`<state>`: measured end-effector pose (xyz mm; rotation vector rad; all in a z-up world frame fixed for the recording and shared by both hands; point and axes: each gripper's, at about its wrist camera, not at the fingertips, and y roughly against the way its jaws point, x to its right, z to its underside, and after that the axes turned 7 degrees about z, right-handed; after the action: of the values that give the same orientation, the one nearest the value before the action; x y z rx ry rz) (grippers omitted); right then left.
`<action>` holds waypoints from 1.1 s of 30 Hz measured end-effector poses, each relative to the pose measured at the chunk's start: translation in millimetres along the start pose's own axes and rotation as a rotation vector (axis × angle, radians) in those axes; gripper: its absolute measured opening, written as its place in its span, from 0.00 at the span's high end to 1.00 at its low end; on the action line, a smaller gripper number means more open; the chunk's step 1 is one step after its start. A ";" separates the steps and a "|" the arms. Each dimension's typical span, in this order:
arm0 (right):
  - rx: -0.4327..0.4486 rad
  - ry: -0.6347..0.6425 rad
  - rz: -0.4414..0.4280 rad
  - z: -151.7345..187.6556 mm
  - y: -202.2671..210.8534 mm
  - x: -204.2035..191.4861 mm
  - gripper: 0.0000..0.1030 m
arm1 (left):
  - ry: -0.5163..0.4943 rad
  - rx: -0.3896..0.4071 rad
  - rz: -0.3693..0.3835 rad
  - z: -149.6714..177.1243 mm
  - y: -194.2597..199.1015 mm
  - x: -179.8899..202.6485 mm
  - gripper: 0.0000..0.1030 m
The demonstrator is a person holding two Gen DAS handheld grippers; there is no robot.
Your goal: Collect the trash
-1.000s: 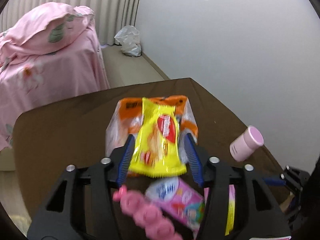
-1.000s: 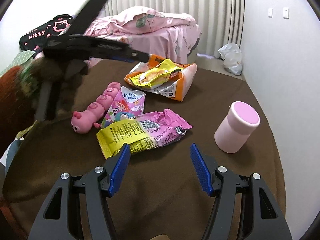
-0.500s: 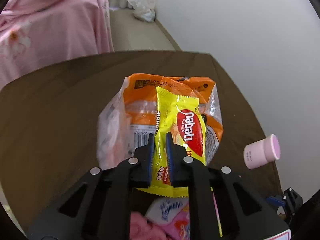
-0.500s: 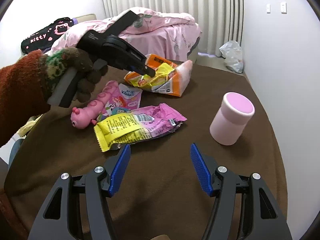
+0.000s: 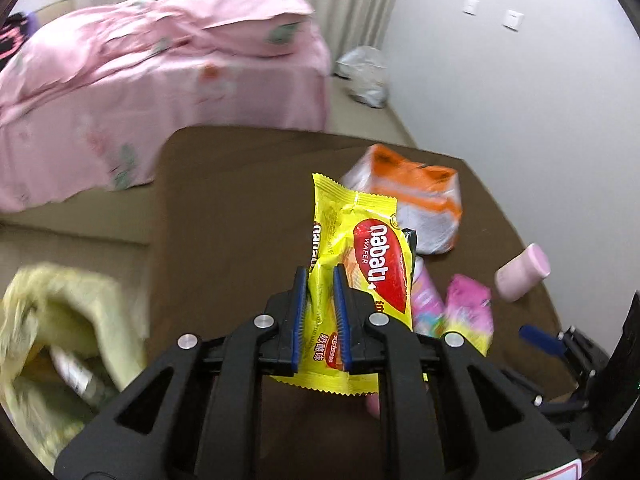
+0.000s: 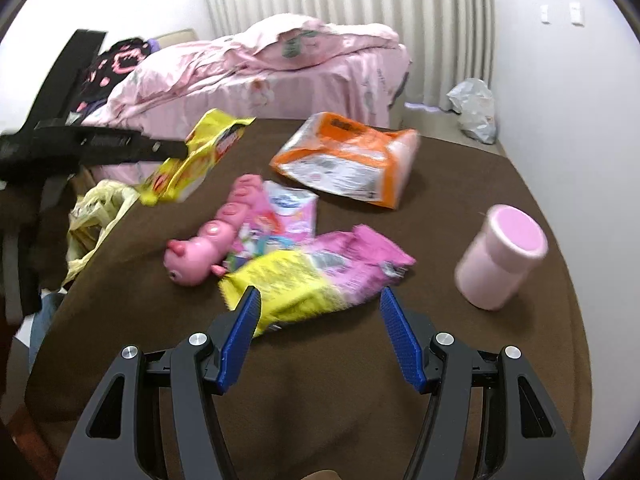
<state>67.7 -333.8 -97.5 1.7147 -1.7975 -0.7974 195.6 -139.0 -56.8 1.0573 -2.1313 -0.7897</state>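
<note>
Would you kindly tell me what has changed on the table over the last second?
The left tongs have just closed on the yellow wafer pack and lifted it off the orange bag, carrying it left towards the yellow-green bag beside the table. The right tongs remain open over the pink-and-yellow wrapper. The pink toy and pink cup stayed put.
</note>
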 end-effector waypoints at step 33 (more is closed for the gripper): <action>-0.132 -0.284 0.010 -27.4 -67.0 39.2 0.81 | 0.133 0.038 0.030 69.1 17.9 -33.3 0.60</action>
<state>131.4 -376.0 -128.1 1.5684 -1.8846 -1.1780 152.1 -86.2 -95.7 1.0646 -2.0518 -0.6494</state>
